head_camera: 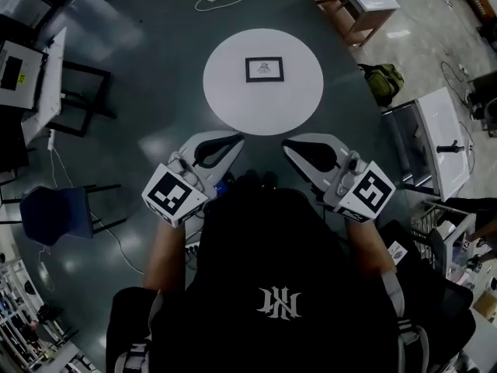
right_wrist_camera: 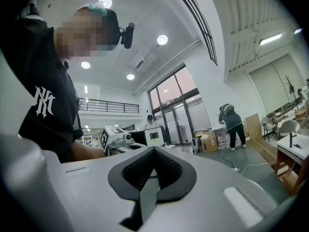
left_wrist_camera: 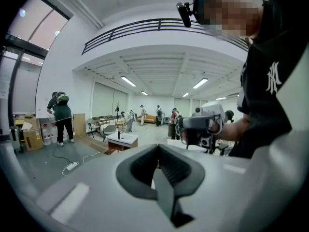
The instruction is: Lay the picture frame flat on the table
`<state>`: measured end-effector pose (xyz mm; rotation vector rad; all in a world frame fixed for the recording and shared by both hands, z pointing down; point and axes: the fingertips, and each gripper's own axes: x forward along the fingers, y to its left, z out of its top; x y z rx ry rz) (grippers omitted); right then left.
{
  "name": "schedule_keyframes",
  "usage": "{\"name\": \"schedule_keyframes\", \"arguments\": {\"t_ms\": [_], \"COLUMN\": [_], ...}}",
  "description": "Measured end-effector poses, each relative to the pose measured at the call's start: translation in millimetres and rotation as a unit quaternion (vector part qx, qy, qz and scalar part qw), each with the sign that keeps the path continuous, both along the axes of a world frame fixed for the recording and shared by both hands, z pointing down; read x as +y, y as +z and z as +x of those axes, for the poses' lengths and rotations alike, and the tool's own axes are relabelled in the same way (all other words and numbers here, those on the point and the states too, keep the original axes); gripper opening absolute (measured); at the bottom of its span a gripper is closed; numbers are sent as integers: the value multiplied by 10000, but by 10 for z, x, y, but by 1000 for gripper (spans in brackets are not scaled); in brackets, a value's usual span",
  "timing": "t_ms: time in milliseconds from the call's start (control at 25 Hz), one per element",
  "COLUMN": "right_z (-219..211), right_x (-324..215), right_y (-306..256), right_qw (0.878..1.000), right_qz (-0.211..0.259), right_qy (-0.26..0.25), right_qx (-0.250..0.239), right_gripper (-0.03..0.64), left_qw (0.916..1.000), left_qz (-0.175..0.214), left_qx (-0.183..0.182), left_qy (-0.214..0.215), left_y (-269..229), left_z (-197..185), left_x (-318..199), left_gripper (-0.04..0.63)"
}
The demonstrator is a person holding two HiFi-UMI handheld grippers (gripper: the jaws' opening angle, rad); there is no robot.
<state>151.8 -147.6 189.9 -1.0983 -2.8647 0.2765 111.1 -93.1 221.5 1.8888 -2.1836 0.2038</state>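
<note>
A picture frame [head_camera: 264, 69] lies flat at the middle of a round white tabletop [head_camera: 225, 99]. The left gripper [head_camera: 235, 141] and right gripper [head_camera: 288, 144] hang well short of it, near the person's chest, jaws clenched on nothing.

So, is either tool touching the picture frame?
No, the left tool and right tool hang short of the table, apart from the picture frame.

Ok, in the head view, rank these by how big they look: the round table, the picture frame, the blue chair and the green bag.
1. Round white table
2. Blue chair
3. Green bag and picture frame look about alike. The bag sits on the floor, farther from the camera, so I won't rank them.
</note>
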Motion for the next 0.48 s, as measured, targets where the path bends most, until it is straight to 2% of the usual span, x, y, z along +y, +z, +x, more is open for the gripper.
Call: {"name": "schedule_keyframes", "arguments": {"t_ms": [120,280,480], "right_z": [46,104,78], "right_x": [44,39,100], "right_y": [49,117,89], "right_qw": [10000,9997,9972], "right_qz": [-21,-172,-587], "right_qy": [-32,-66,-422], "right_qx": [89,186,193], "right_gripper": [-2,-2,0], "left_qw": [10000,9999,9998], "left_qz": [-57,-79,-198], "left_qx": [42,-107,-12], "left_qy": [-52,21,19], "left_y": [36,80,198], "left_z": [57,105,63], "left_x": [35,21,57], "left_gripper": [3,3,3]}}
